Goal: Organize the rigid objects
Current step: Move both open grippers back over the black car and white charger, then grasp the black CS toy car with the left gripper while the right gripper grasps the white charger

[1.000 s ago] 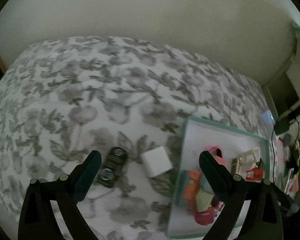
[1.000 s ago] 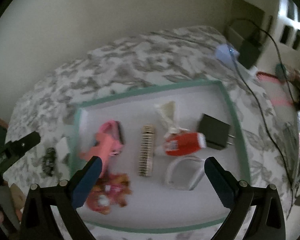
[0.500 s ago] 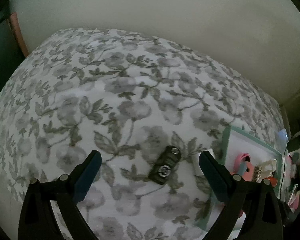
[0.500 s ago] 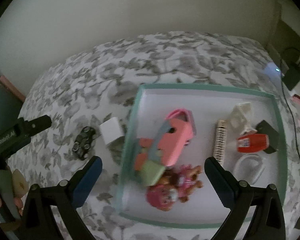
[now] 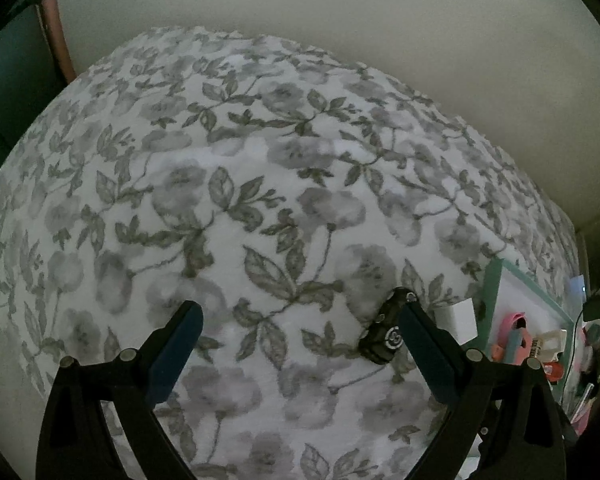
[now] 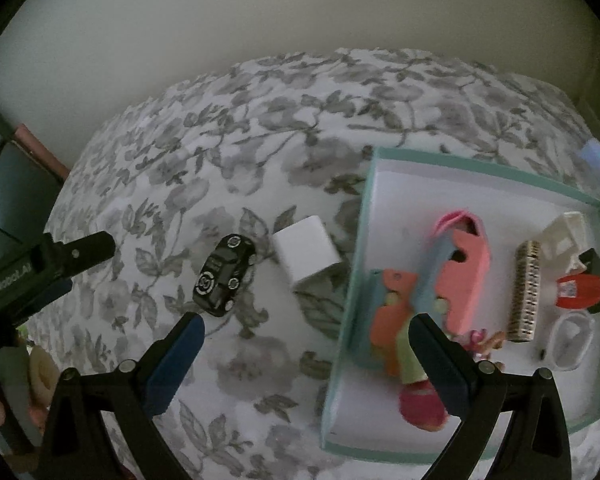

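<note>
A black toy car point(image 6: 225, 274) and a white cube point(image 6: 306, 253) lie on the floral bedspread, left of a teal-rimmed white tray point(image 6: 364, 216). The tray holds a pink foam toy point(image 6: 462, 268), a comb-like strip point(image 6: 525, 292), a red bottle point(image 6: 580, 291) and other small items. My right gripper point(image 6: 306, 350) is open and empty, above the spread near the car and cube. My left gripper point(image 5: 298, 338) is open and empty; the car point(image 5: 384, 334) sits just behind its right finger, the cube point(image 5: 458, 320) and tray point(image 5: 496, 280) further right.
A pale wall runs behind the bed. The left gripper's fingers point(image 6: 80, 250) show at the left edge of the right wrist view. Dark furniture point(image 5: 16, 80) stands at the far left. Cables and clutter point(image 5: 596, 320) lie beyond the tray at the right.
Both grippers have swung left. The tray has slid toward the right edge in both views, and the car and cube now sit nearer the right gripper. Both stay open.
</note>
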Motion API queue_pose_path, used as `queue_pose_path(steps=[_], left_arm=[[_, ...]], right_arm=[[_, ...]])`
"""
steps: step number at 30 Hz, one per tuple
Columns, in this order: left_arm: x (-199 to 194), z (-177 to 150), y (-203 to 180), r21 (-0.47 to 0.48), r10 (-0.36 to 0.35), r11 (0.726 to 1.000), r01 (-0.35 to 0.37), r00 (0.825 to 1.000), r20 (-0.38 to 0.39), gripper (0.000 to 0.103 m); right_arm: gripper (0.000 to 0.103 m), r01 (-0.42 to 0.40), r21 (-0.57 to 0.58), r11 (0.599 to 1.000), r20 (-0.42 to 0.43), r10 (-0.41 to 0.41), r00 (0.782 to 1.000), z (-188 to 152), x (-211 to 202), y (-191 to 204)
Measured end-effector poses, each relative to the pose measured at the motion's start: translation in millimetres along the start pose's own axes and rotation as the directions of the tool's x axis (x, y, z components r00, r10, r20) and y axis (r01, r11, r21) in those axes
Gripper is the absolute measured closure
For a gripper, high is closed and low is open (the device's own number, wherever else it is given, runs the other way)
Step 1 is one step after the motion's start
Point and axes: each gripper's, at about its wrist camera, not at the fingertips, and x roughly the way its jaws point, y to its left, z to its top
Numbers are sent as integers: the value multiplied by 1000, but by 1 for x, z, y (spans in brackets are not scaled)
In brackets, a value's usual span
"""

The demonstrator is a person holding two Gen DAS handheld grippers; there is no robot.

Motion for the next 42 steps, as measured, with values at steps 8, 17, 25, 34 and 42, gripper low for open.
queue_pose_path(steps=[8, 17, 25, 34, 42], left_arm=[[22, -5, -12, 4, -46, 999, 46, 996, -77, 5], [39, -10, -33, 14, -112, 993, 114, 987, -112, 5], [54, -14, -49, 47, -126, 990, 134, 981, -145, 5], [72, -19, -65, 74, -119, 988, 134, 976, -180, 7], [79, -22, -74, 119, -102, 985, 127, 976, -191, 31]], right_arm=[[0, 26, -24, 999, -4, -26, 1000, 1, 9, 5], [0, 61, -31, 998, -8, -61, 998, 6, 16, 1], [0, 107, -47, 993, -8, -107, 994, 8, 18, -4], [0, 140, -68, 988, 0, -141, 990, 9, 16, -6], [0, 151, -59, 987, -6, -152, 988, 9, 18, -11]])
